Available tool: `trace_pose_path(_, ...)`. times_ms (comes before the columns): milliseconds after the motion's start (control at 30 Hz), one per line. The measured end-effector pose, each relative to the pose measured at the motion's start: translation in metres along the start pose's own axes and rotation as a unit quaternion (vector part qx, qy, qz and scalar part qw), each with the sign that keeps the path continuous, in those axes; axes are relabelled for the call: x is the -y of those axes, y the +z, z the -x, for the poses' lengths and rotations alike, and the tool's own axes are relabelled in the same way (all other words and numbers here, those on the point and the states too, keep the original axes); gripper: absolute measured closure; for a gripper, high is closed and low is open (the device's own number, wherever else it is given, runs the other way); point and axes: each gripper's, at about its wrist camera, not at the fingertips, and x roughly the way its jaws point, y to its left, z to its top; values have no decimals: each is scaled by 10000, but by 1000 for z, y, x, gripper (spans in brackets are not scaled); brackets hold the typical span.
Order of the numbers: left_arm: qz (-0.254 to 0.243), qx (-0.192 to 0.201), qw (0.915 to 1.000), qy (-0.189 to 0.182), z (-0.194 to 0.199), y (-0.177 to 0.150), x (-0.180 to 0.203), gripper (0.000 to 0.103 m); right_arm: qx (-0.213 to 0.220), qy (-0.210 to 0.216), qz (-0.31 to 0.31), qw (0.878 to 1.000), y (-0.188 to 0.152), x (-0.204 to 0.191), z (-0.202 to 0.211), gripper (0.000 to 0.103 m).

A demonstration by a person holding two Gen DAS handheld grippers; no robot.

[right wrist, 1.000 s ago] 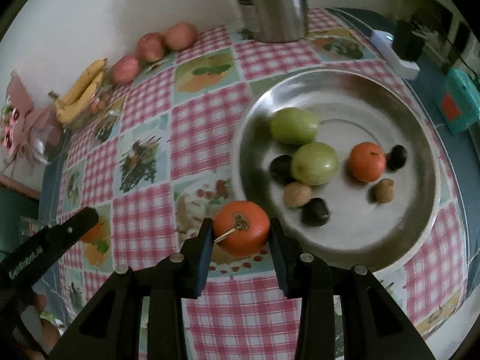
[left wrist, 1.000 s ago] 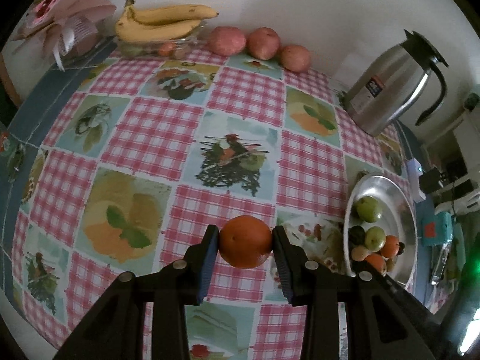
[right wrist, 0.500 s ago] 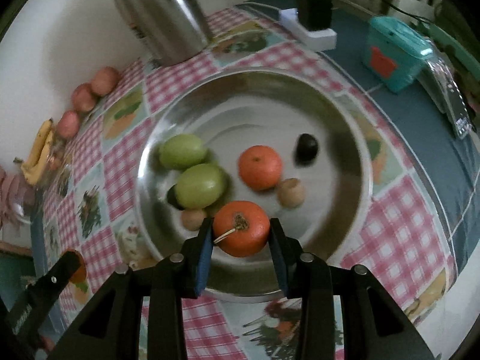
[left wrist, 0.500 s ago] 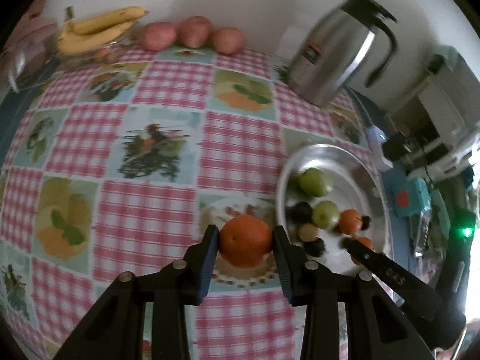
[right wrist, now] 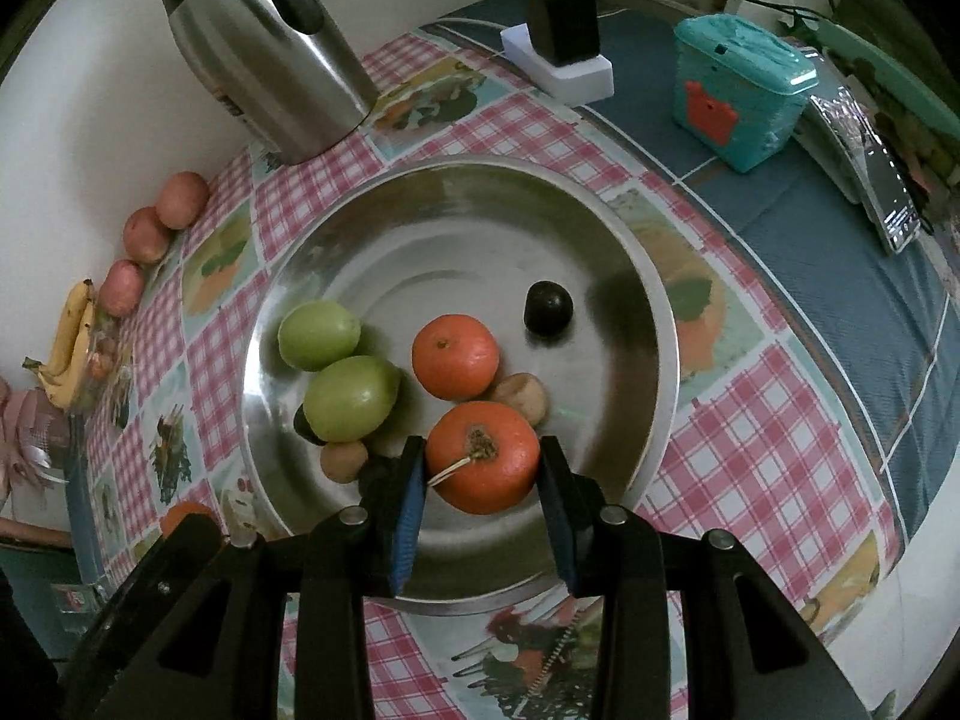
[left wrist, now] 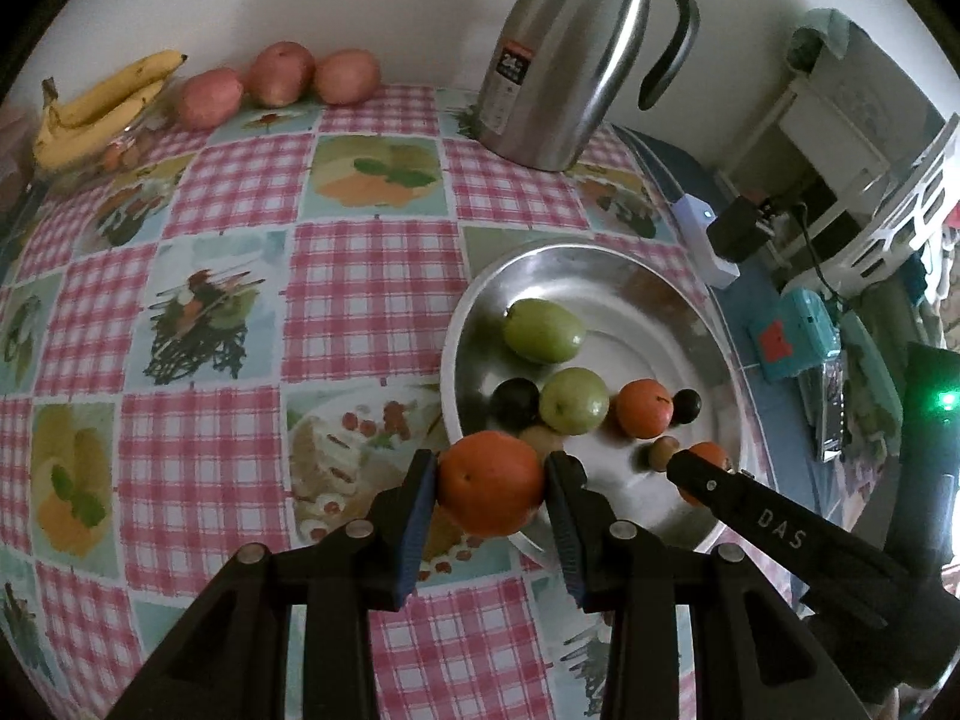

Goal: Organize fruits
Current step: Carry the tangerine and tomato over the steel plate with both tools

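A steel bowl [left wrist: 606, 267] [right wrist: 480, 180] on the checked tablecloth holds two green fruits [right wrist: 351, 397], an orange [right wrist: 455, 355], dark plums [right wrist: 548, 307] and small brown fruits. My left gripper [left wrist: 489, 495] is shut on an orange [left wrist: 489, 489] just above the bowl's near-left rim. My right gripper [right wrist: 482, 468] is shut on an orange with a stem [right wrist: 482, 457] and holds it over the bowl's near side. The right gripper also shows in the left wrist view [left wrist: 699, 471].
A steel thermos jug [left wrist: 570, 54] [right wrist: 264, 54] stands behind the bowl. Three red apples [left wrist: 276, 81] and bananas [left wrist: 96, 108] lie at the far left by the wall. A teal box [right wrist: 738, 87], a white charger [right wrist: 561, 60] and a phone lie right of the bowl.
Both grippers have moved toward the bowl with their oranges. The left one has swung right to the bowl's rim; the right one has moved further in over the bowl.
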Motion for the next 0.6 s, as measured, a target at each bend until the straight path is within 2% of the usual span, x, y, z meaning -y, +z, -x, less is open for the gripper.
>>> trace_pose_path(600, -309, 77, 9995, -5, -12, 1, 12, 64, -29, -50, 28, 10000, -1, -2, 0, 65)
